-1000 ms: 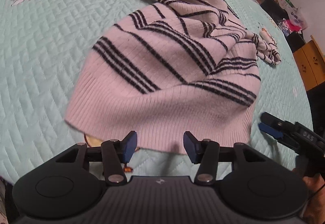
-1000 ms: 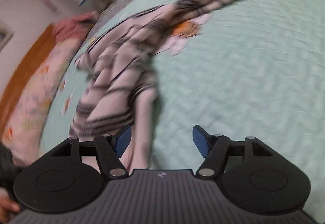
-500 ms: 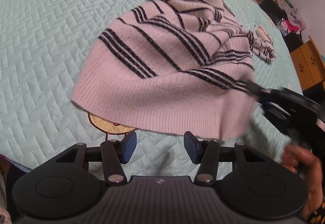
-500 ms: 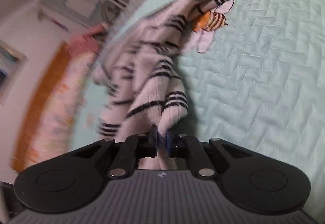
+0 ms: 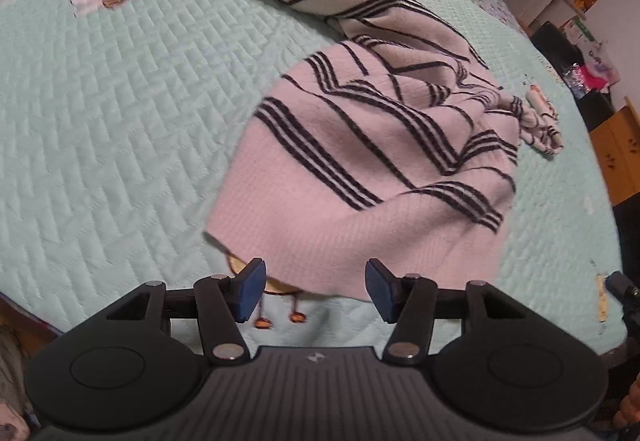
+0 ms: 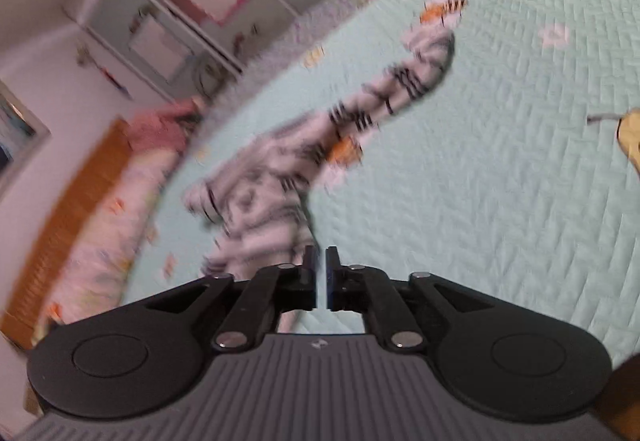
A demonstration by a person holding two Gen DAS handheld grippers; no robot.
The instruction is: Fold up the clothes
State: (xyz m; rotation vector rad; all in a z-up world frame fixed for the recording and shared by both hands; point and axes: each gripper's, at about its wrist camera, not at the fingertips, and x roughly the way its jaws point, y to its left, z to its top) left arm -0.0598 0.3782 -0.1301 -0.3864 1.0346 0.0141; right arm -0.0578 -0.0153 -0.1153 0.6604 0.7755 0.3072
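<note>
Sweater (image 5: 372, 145) hem lies beyond the spread left gripper (image 5: 316, 287); right gripper (image 6: 321, 273) seems nearly pressed together, just parting, empty.

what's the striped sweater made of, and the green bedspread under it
Striped sweater: looks like soft, matte knit, maybe wool or acrylic; ribbed hem and fuzzy surface. Green bedspread: seemingly quilted cotton-type fabric with a slight sheen; stitched herringbone puffs and embroidered flowers.

Right gripper (image 6: 322, 273): jaws wide a second ago, then clamped on the hem corner of the striped sweater (image 5: 372, 161); now parting again to a narrow gap, showing only bedspread (image 6: 500, 181), no fabric. It has pulled up and back from the garment. Sweater hem shifted toward the bed's right side, uncovering more of the yellow print near the near edge.
</note>
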